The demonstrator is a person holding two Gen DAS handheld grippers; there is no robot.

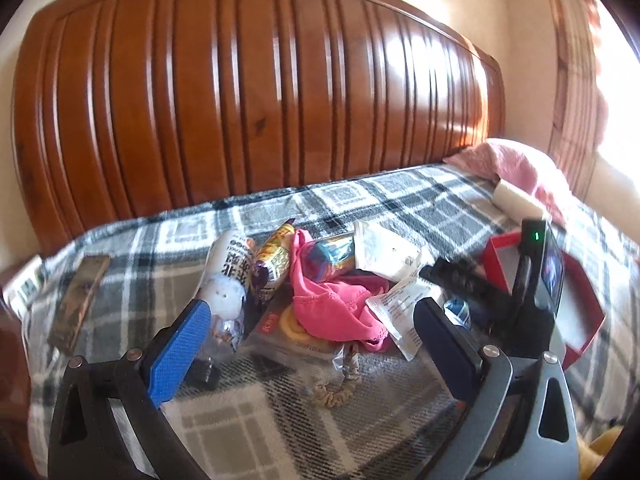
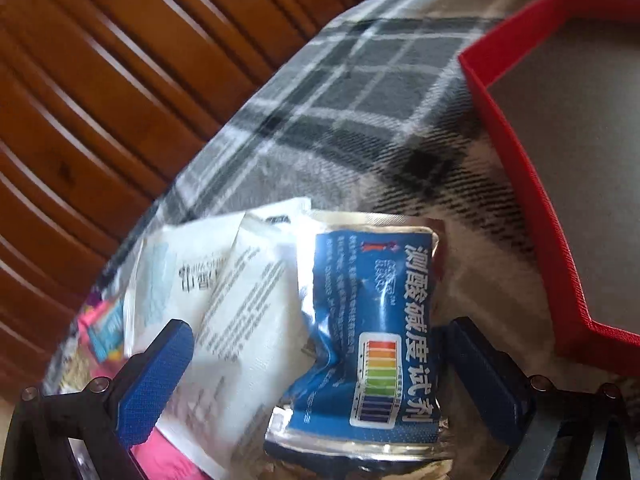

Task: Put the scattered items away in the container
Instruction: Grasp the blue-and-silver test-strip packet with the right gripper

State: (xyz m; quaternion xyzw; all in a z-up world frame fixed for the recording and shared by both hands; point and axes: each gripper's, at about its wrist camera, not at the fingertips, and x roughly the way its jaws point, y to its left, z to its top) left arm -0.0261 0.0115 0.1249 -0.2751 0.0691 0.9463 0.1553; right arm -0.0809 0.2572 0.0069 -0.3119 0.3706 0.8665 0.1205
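Note:
A pile of scattered items lies on the plaid bed: a pink cloth (image 1: 336, 304), white sachets (image 1: 386, 256), snack packets (image 1: 274, 258), a white bottle (image 1: 230, 276) and a beige scrunchie (image 1: 338, 390). My left gripper (image 1: 312, 354) is open above the pile, holding nothing. The red box (image 1: 576, 312) sits to the right; it also shows in the right wrist view (image 2: 516, 152). The other gripper's body (image 1: 532, 280) stands in front of it. My right gripper (image 2: 316, 372) is open, its fingers on either side of a blue foil sachet (image 2: 368, 332) beside white sachets (image 2: 240, 300).
A wooden headboard (image 1: 248, 92) stands behind the bed. A pink towel (image 1: 516, 164) and a white block (image 1: 514, 198) lie at the far right. A flat patterned box (image 1: 80, 296) lies at the left of the plaid blanket (image 1: 400, 200).

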